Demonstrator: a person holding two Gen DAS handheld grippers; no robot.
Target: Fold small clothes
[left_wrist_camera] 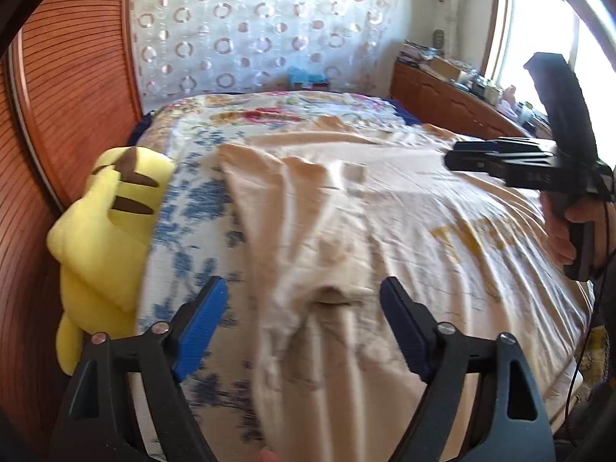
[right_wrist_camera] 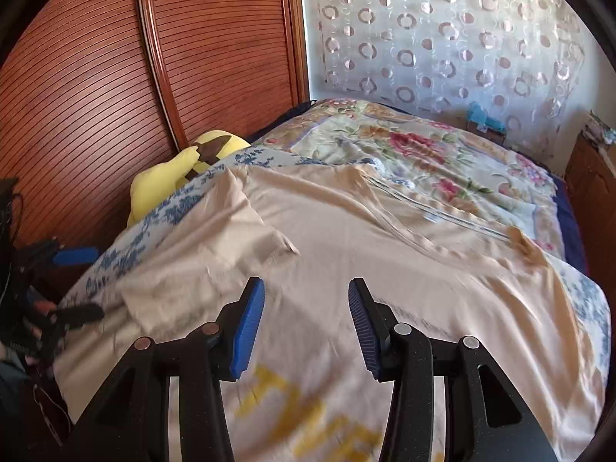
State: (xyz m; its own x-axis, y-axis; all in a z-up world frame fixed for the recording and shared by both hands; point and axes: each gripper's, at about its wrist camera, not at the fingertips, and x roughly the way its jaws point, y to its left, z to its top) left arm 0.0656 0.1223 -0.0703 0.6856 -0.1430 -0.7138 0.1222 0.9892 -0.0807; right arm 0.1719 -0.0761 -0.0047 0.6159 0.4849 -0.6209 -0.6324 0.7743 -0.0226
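Observation:
A cream T-shirt [left_wrist_camera: 385,208] with yellow lettering lies spread flat on the bed; it also shows in the right wrist view [right_wrist_camera: 346,238]. Its sleeve [right_wrist_camera: 238,231] is folded in over the body. My left gripper [left_wrist_camera: 304,323] is open and empty, hovering over the shirt's left part near the collar [left_wrist_camera: 331,296]. My right gripper [right_wrist_camera: 306,327] is open and empty above the shirt's middle, just past the yellow lettering [right_wrist_camera: 292,404]. The right gripper also shows in the left wrist view [left_wrist_camera: 462,158], held by a hand above the shirt's far side.
A yellow plush toy [left_wrist_camera: 104,238] lies at the bed's left edge against a wooden slatted wardrobe [left_wrist_camera: 69,96]. A floral quilt [right_wrist_camera: 423,154] covers the far bed. A cluttered wooden cabinet [left_wrist_camera: 442,88] stands by the window at the right.

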